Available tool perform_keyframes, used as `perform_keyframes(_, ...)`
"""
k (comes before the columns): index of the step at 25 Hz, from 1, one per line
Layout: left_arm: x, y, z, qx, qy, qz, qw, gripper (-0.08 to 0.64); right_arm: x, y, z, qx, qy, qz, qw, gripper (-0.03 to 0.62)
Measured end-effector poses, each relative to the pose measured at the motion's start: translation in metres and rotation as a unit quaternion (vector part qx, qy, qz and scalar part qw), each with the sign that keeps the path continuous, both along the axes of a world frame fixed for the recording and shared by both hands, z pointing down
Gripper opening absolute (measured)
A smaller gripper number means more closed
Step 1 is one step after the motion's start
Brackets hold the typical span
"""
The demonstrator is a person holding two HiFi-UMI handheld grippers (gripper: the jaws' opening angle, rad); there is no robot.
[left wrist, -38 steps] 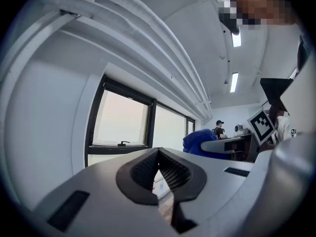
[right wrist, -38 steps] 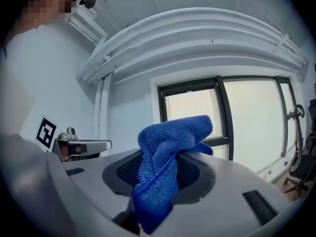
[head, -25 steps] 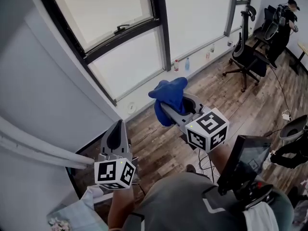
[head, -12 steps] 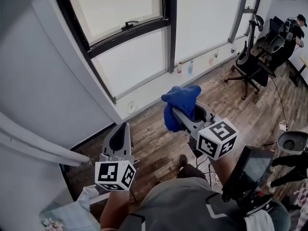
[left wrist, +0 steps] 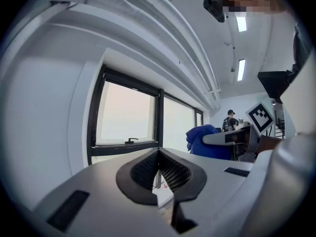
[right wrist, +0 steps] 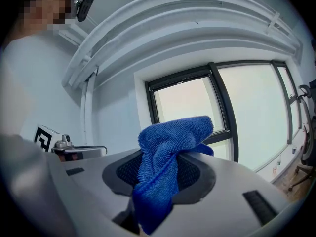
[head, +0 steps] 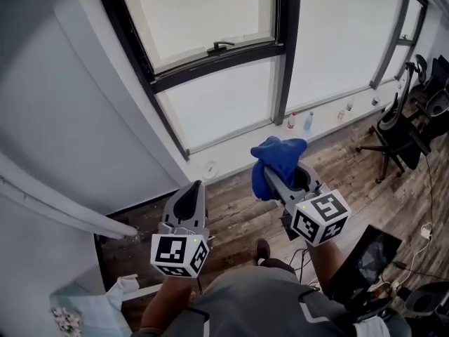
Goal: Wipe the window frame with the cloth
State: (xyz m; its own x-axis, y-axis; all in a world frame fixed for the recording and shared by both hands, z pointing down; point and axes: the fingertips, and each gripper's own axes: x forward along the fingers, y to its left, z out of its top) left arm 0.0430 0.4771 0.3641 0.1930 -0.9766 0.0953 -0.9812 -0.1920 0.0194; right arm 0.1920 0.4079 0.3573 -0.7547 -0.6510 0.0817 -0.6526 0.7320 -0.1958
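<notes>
A blue cloth (head: 277, 161) is bunched in the jaws of my right gripper (head: 275, 168), which is shut on it and held up in front of the window. In the right gripper view the blue cloth (right wrist: 168, 157) hangs folded between the pads, with the black window frame (right wrist: 217, 107) behind it. That black window frame (head: 217, 58) runs across the wall above, with a handle (head: 219, 46) on its crossbar. My left gripper (head: 189, 201) is lower left, shut with nothing in it; the left gripper (left wrist: 159, 169) points toward the window frame (left wrist: 128, 146).
A white wall (head: 63, 118) and white pipes (head: 49, 206) are on the left. Small bottles (head: 302, 121) stand on the wooden floor (head: 231, 209) by the wall. Office chairs (head: 403, 128) are at the right. Another person (left wrist: 230, 118) stands far off.
The head view has swung so the window sits more central and larger. Both grippers have shifted right and slightly down in view, the right one still holding the cloth.
</notes>
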Motion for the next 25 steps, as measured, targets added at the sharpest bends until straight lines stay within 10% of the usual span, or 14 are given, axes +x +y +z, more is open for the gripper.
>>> perform_keyframes(11, 0.014, -0.105, -0.015, 0.006, -0.019, -0.049, 0.9986, 0.008, 0.012, -0.122, -0.012, 0.013, -0.005, -0.03, 0.999, 0.16)
perform_keyframes(25, -0.08, -0.202, -0.004, -0.002, 0.008, -0.085, 0.9964, 0.008, -0.077, -0.21, 0.001, 0.001, 0.032, -0.063, 0.998, 0.161)
